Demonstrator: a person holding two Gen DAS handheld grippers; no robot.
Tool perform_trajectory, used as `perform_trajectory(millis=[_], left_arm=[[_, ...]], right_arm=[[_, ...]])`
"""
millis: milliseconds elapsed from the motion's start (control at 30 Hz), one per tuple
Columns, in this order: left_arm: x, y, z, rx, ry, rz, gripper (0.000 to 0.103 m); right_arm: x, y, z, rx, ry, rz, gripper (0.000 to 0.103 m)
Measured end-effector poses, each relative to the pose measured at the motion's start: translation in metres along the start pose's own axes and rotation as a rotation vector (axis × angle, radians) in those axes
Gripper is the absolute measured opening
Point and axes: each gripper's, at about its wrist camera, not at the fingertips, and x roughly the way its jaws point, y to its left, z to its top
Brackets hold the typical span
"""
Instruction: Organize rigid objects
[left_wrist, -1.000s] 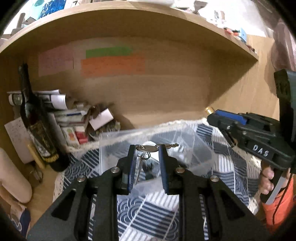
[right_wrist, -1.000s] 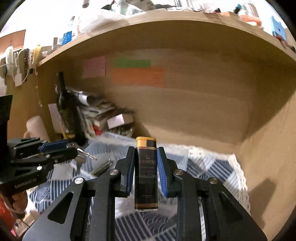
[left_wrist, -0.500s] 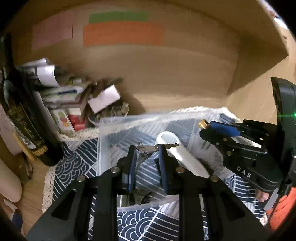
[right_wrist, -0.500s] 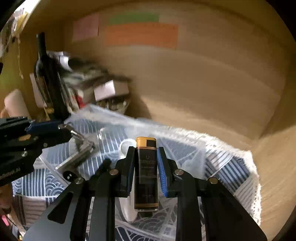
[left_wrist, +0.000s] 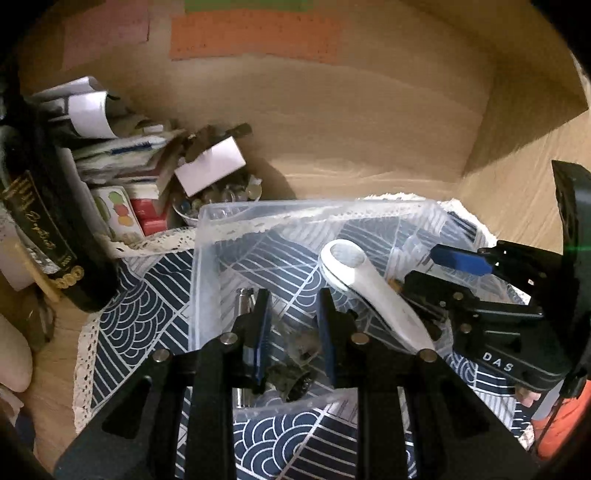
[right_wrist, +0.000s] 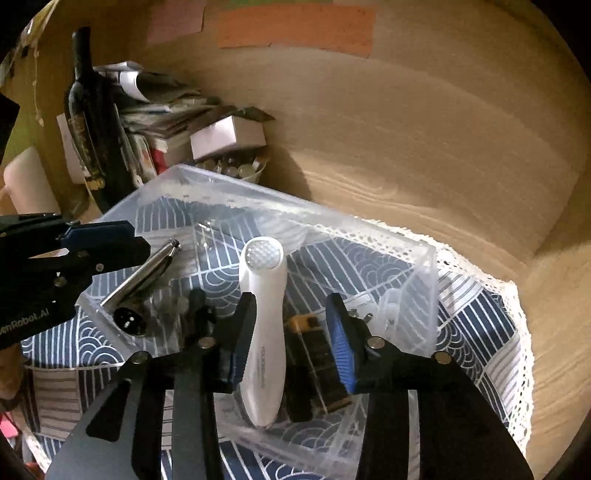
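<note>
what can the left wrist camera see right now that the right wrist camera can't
Only the left wrist view shows the right gripper from outside, open over the clear bin. Only the right wrist view shows the left gripper from outside and the dark gold-capped bottle lying in the bin. Both show the white handheld device, the metal cylinder and the wine bottle.

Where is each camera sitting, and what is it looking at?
Left wrist: rides the left tongs, looking down into the clear box; its own open fingers and the right tongs show.
Right wrist: rides the right tongs, facing the same box; the left tongs show.
Shared: the box, white device, wine bottle.
</note>
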Motion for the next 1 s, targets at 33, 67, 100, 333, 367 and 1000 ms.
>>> perform_trajectory(millis=[33, 67, 100, 333, 367, 1000], left_arm=[[-0.005, 0.000, 0.000, 0.000, -0.012, 0.002, 0.024], [-0.011, 0.000, 0.000, 0.003, -0.028, 0.008, 0.024], [-0.016, -0.001, 0.000, 0.006, -0.039, 0.012, 0.024], [-0.067, -0.012, -0.001, 0.041, -0.161, 0.032, 0.041], [-0.080, -0.014, -0.002, 0.040, -0.189, 0.026, 0.046], [-0.203, -0.041, -0.053, 0.070, -0.469, 0.008, 0.100]], right_arm=[[-0.007, -0.001, 0.001, 0.009, -0.014, 0.004, 0.036], [-0.012, -0.001, 0.001, 0.016, -0.031, 0.006, 0.036], [-0.021, -0.002, 0.002, 0.023, -0.048, 0.009, 0.036], [-0.093, 0.003, 0.003, 0.063, -0.233, 0.015, 0.049], [-0.107, 0.005, 0.001, 0.068, -0.270, 0.008, 0.052], [-0.203, 0.032, -0.051, 0.165, -0.499, -0.009, 0.098]])
